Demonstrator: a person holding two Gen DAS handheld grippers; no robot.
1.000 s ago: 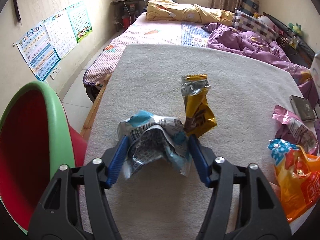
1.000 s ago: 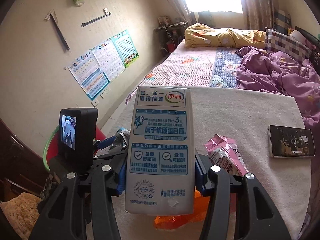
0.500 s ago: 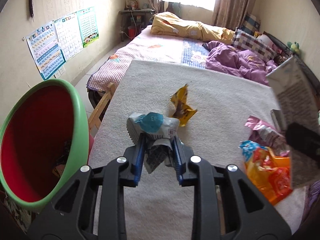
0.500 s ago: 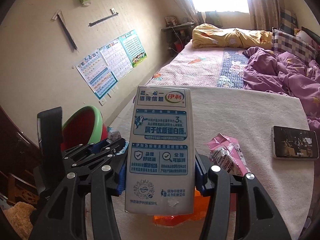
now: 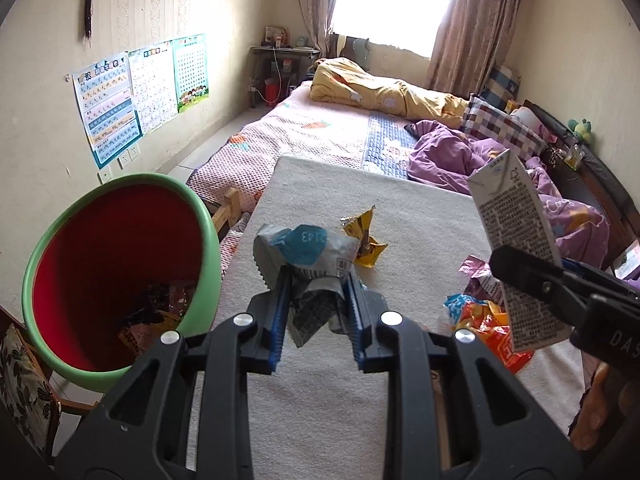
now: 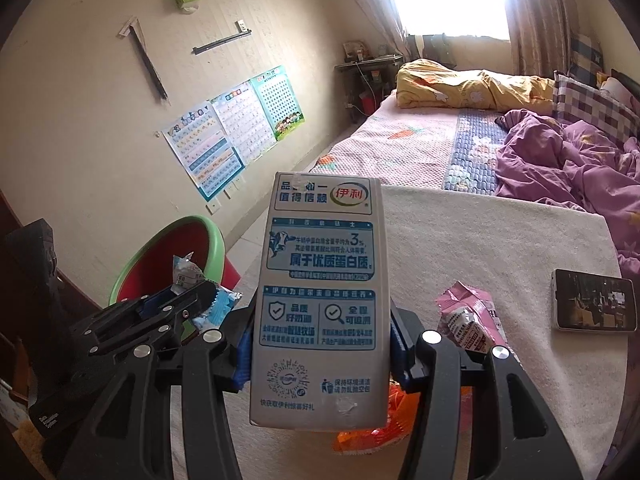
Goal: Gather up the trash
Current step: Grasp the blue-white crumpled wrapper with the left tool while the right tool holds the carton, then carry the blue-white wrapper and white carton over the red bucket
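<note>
Bedroom desk (image 5: 400, 208), cream cover, wrappers scattered.
Right tool (image 6: 322, 344) clamps 伊利 milk carton (image 6: 320, 280), "3" legible; left tool (image 5: 316, 308) pinches crumpled blue-silver wrapper (image 5: 308, 252).

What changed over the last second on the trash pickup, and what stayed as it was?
The left hand-held gripper closed on the blue-and-silver wrapper and lifted it off the white cover, bringing the green-rimmed bin further into view. The right hand-held gripper kept its grip on the milk carton. The yellow wrapper, pink wrapper and phone stayed put.
</note>
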